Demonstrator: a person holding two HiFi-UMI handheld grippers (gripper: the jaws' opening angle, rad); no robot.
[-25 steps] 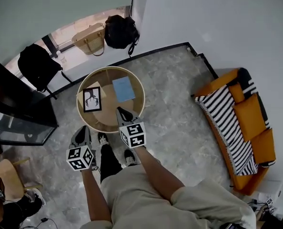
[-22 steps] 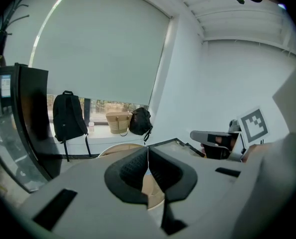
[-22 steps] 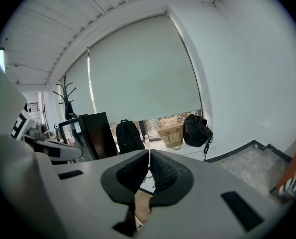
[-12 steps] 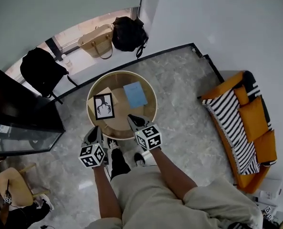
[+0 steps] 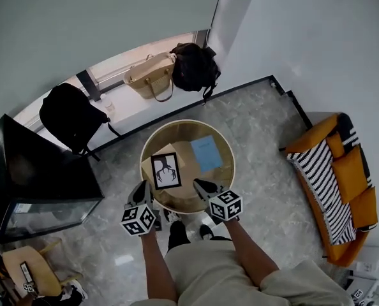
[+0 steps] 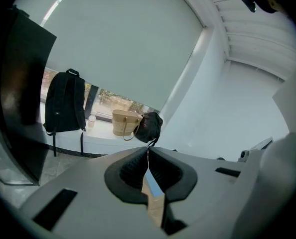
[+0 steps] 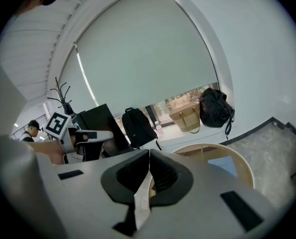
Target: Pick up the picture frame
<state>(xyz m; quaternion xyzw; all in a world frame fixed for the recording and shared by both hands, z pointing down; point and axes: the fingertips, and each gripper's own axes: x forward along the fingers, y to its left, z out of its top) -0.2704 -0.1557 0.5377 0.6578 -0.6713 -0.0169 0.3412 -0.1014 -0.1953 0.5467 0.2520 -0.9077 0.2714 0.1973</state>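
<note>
Two claws closed, left claw, right claw, picture frame on round table

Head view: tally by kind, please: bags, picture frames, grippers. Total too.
Bags: 3 (black backpack, tan woven tote, black bag)
Picture frames: 1 (picture frame)
Grippers: 2 (left gripper, right gripper)
Total: 6

The round table is pale matt wood, the floor glossy grey stone, the far bag woven straw; the picture frame holds a white paper-like print.
</note>
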